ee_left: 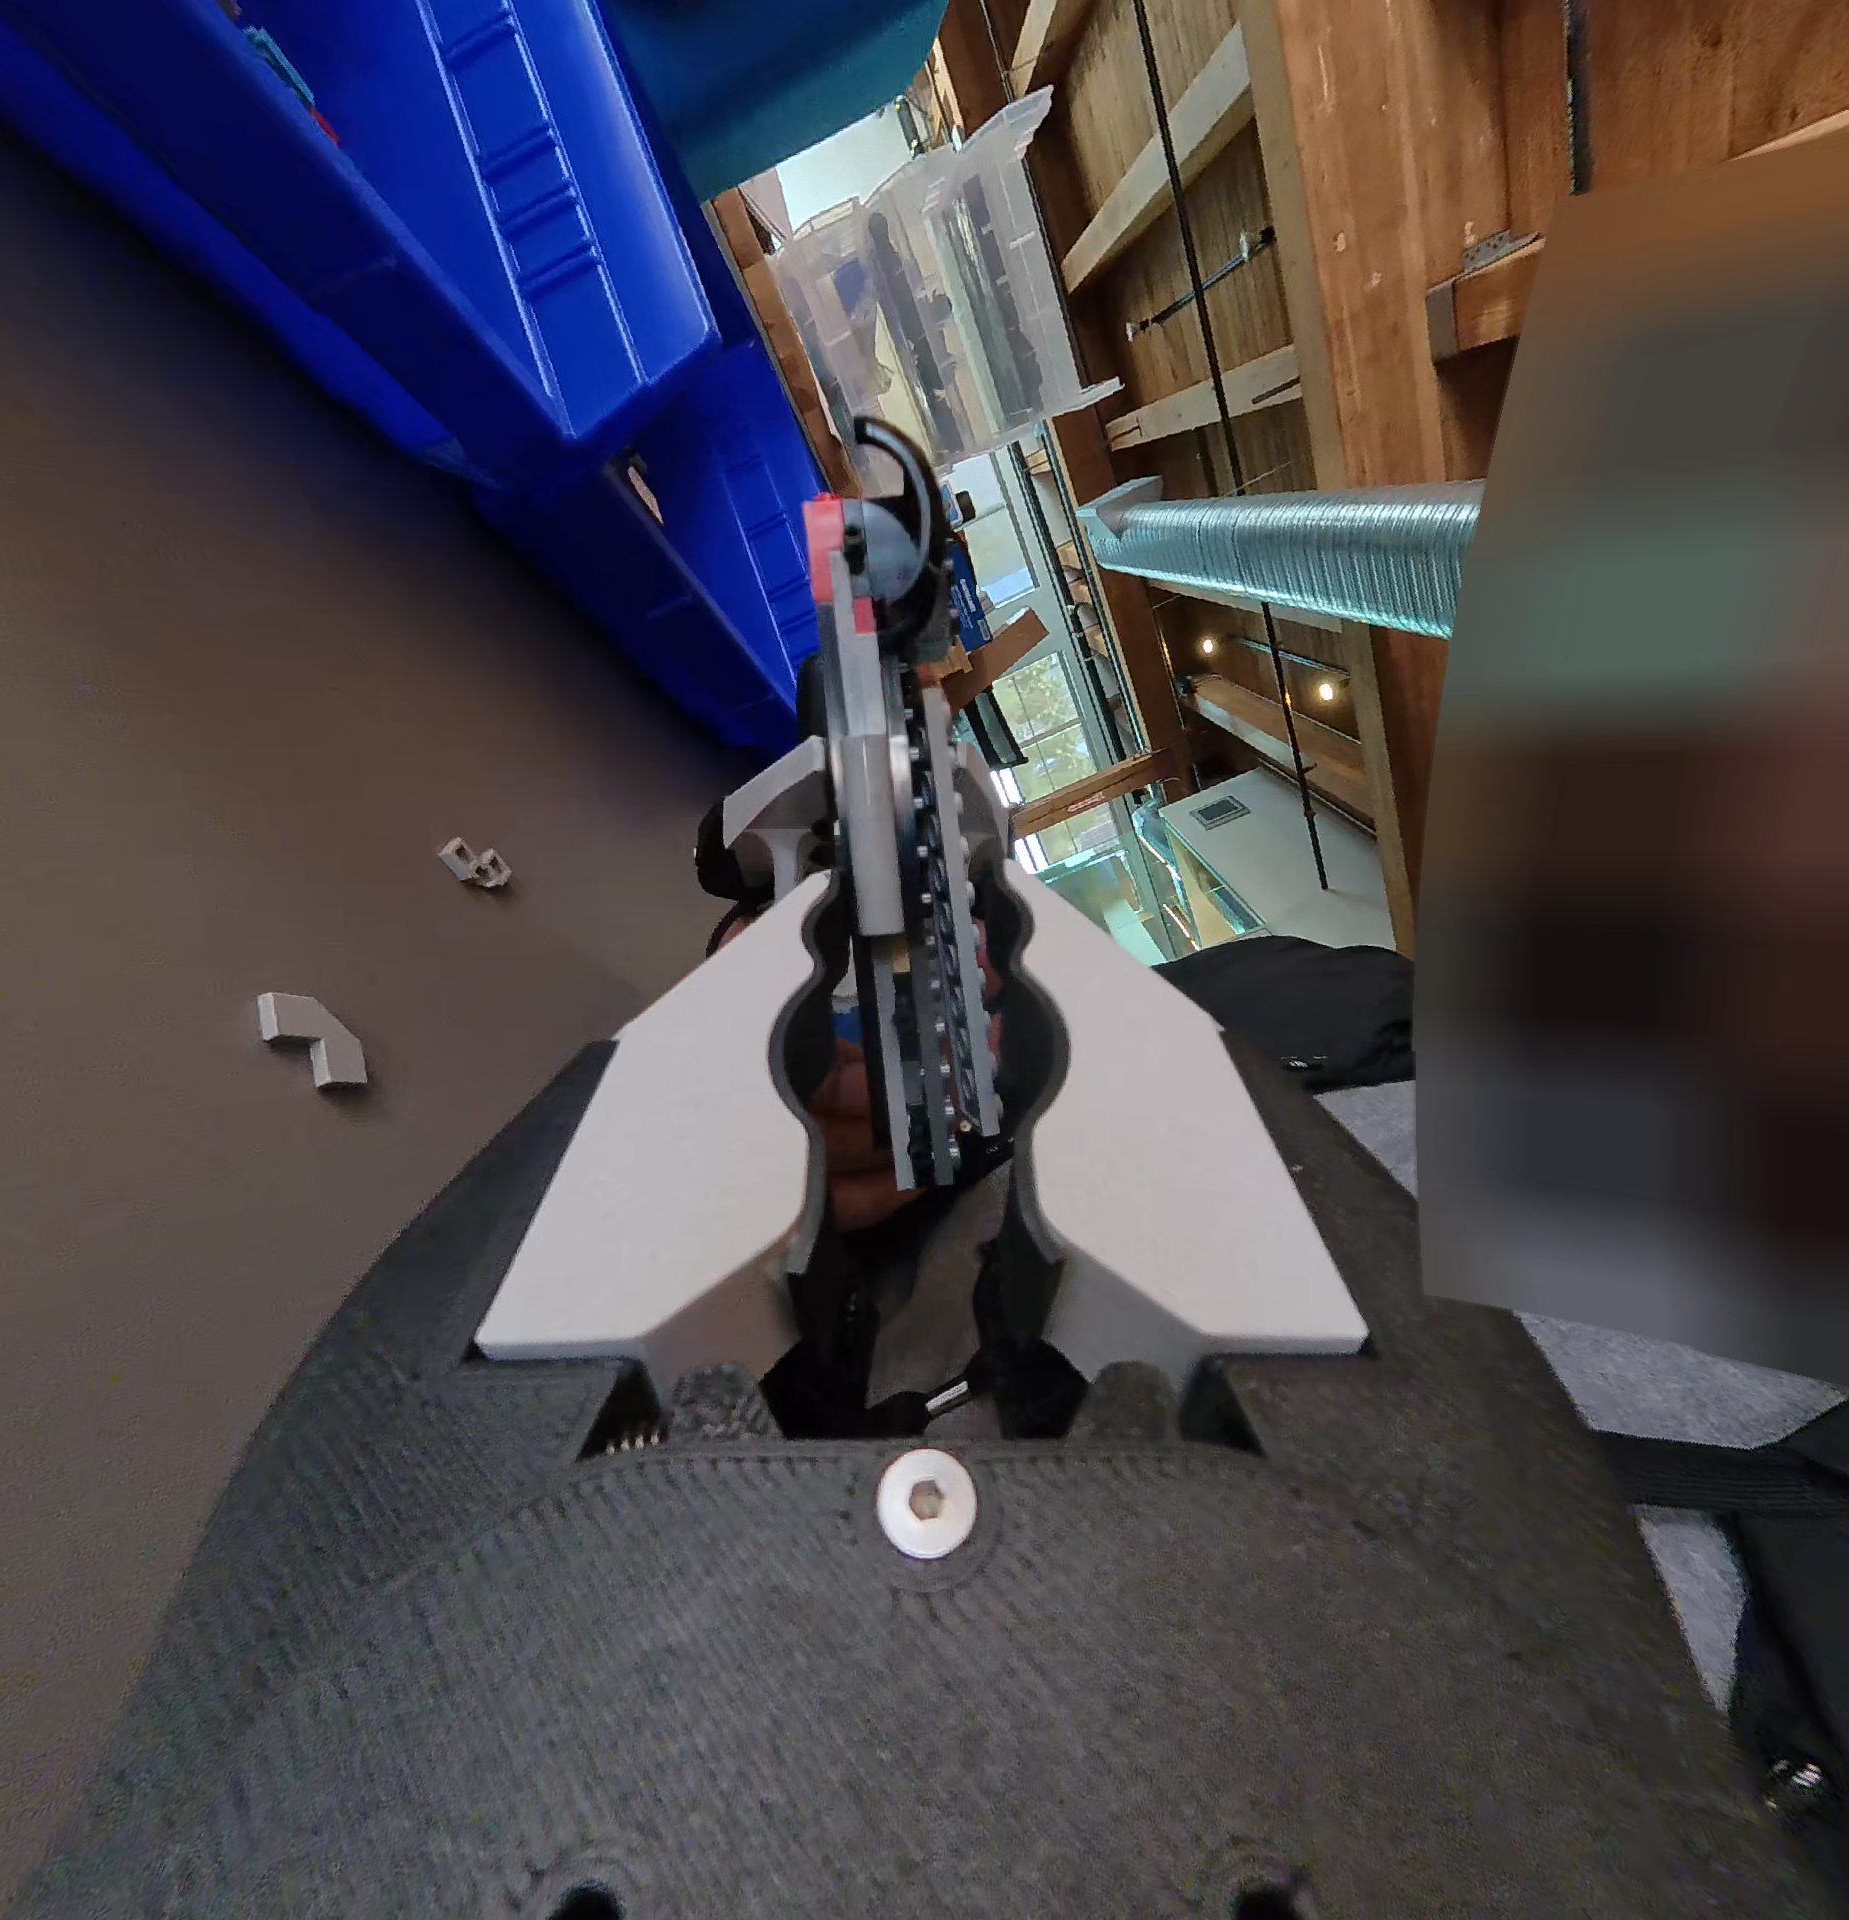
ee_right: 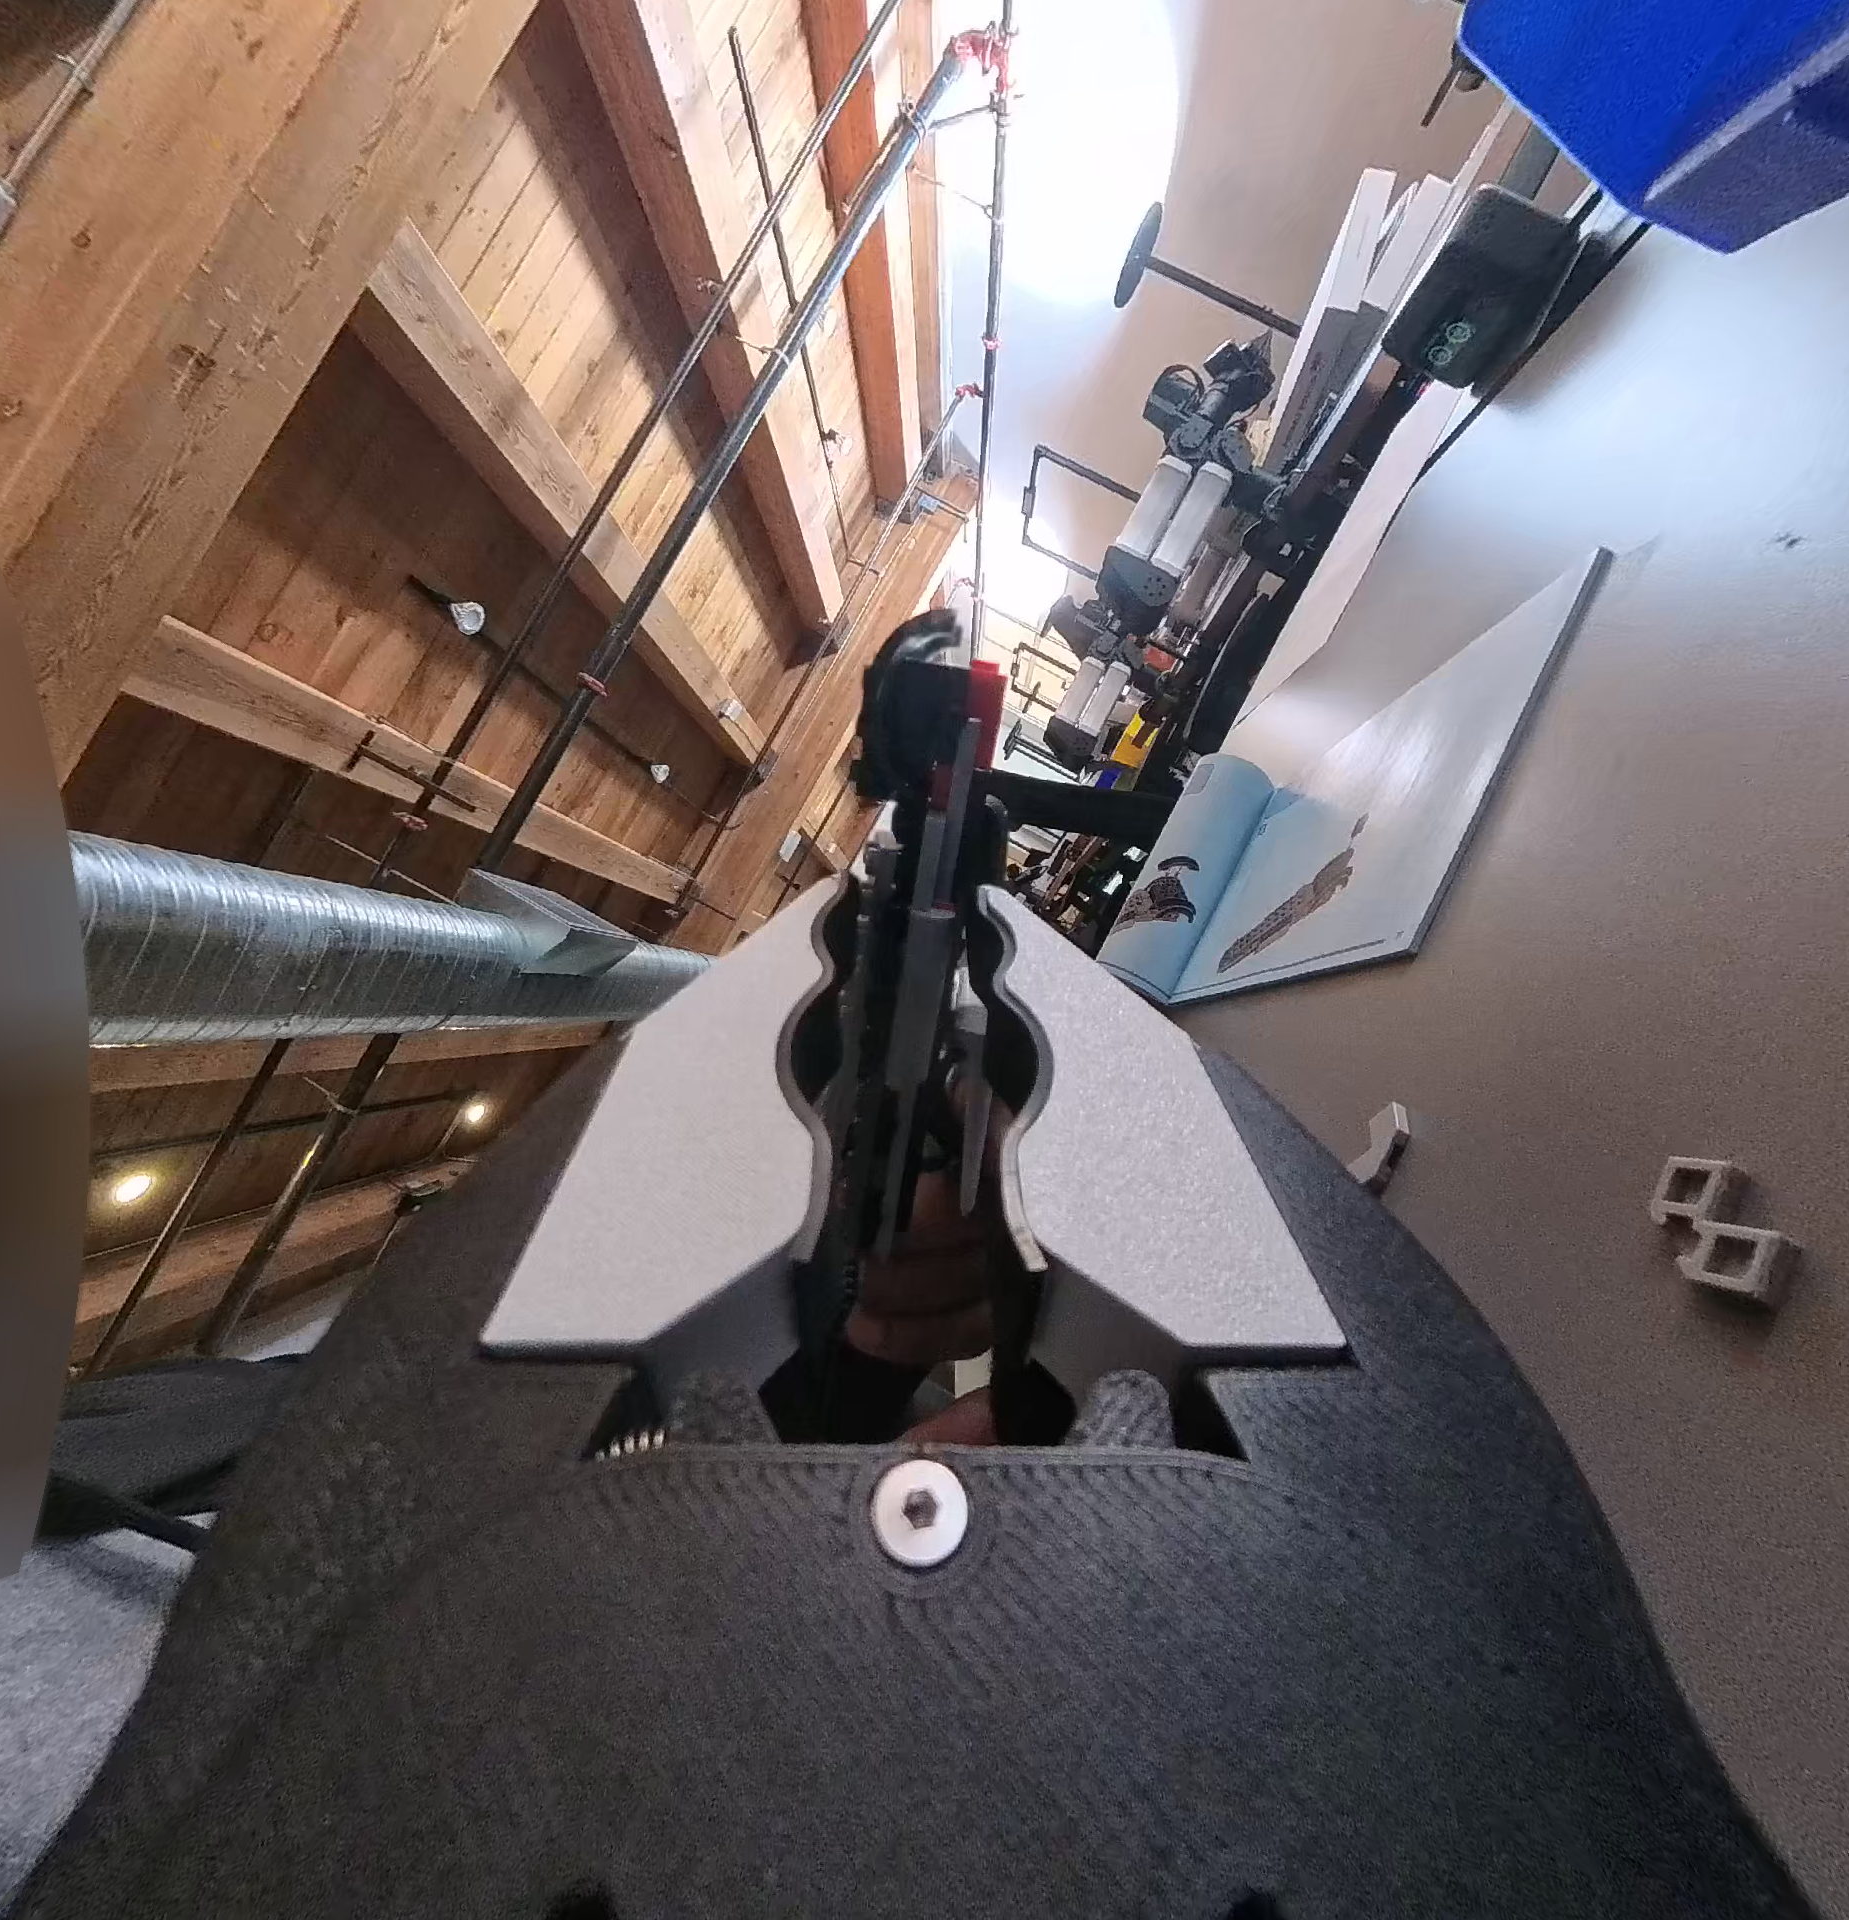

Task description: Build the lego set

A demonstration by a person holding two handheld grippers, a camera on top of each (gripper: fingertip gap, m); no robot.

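Observation:
A partly built lego model of grey, black and dark blue plates, with a red piece and a black curved part at its far end, stands edge-on between my left gripper's grey fingers, which are shut on it. The same model shows edge-on in the right wrist view, where my right gripper is also shut on it. The model is held up off the brown table. One finger of the right gripper shows just beyond the model in the left wrist view.
Loose grey pieces lie on the table: an L-shaped one, a small one, a two-hole one and another small one. An open instruction booklet lies farther off. Blue bins and a clear organiser box stand at the table's back. Both grippers' tips are close together, under 4 cm apart.

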